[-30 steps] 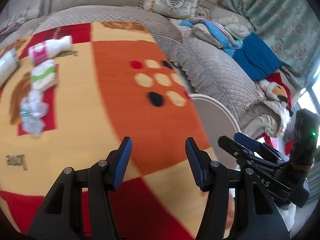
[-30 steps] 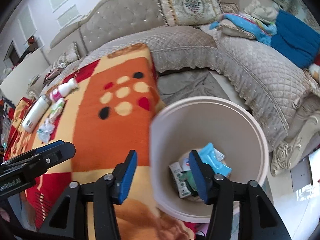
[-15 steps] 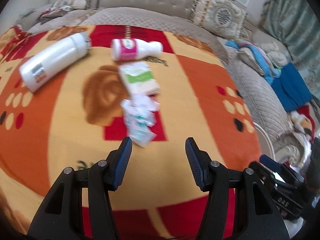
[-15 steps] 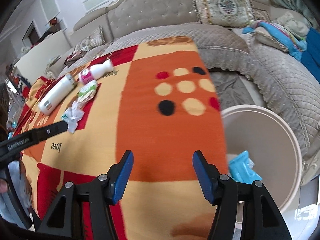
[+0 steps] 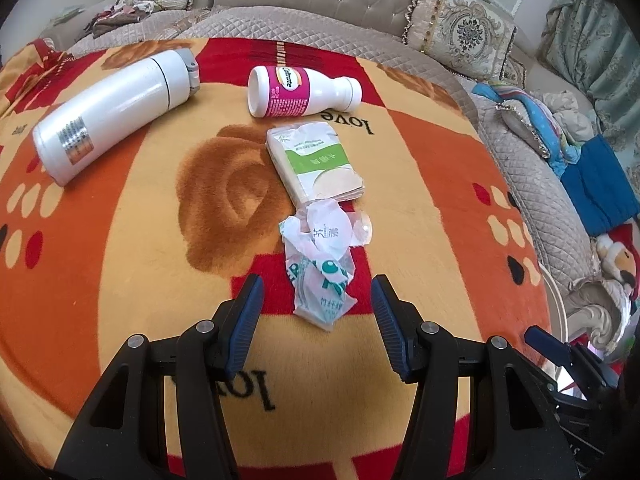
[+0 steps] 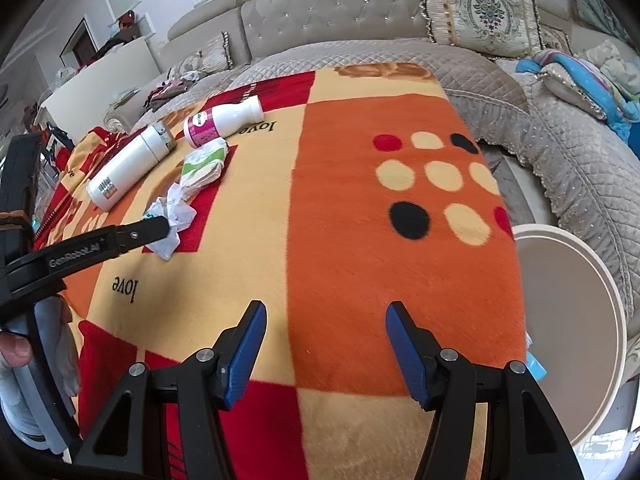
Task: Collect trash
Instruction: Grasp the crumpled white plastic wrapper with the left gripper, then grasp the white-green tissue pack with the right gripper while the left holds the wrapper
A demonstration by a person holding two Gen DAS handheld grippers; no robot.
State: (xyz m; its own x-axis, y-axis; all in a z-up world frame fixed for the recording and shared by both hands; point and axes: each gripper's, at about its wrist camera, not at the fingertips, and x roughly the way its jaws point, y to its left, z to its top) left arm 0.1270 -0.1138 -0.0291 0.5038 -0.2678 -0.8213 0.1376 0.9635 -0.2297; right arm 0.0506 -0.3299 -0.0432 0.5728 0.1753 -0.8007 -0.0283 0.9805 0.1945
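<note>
A crumpled white and green wrapper (image 5: 322, 268) lies on the orange blanket (image 5: 132, 240), its near end just ahead of my open left gripper (image 5: 318, 312). Beyond it lie a green and white tissue pack (image 5: 320, 160), a small white bottle with a pink label (image 5: 300, 90) and a white flask (image 5: 116, 108), both on their sides. In the right wrist view my right gripper (image 6: 324, 340) stands open and empty over bare blanket (image 6: 360, 240). The wrapper (image 6: 172, 220) sits far left there, with a left gripper finger (image 6: 104, 244) over it. The cream bin (image 6: 576, 320) stands at the right.
A grey quilted sofa (image 6: 480, 80) with patterned cushions (image 5: 460, 28) wraps around the back and right. Blue and coloured cloths (image 5: 596, 184) and a soft toy (image 5: 616, 256) lie on it. A blue packet (image 6: 534, 364) peeks inside the bin. A person's hand (image 6: 16, 348) shows at the left edge.
Both grippers swung left, away from the bin and across the blanket. The left one now faces the wrapper and bottles; the bin slid to the right edge of the right wrist view.
</note>
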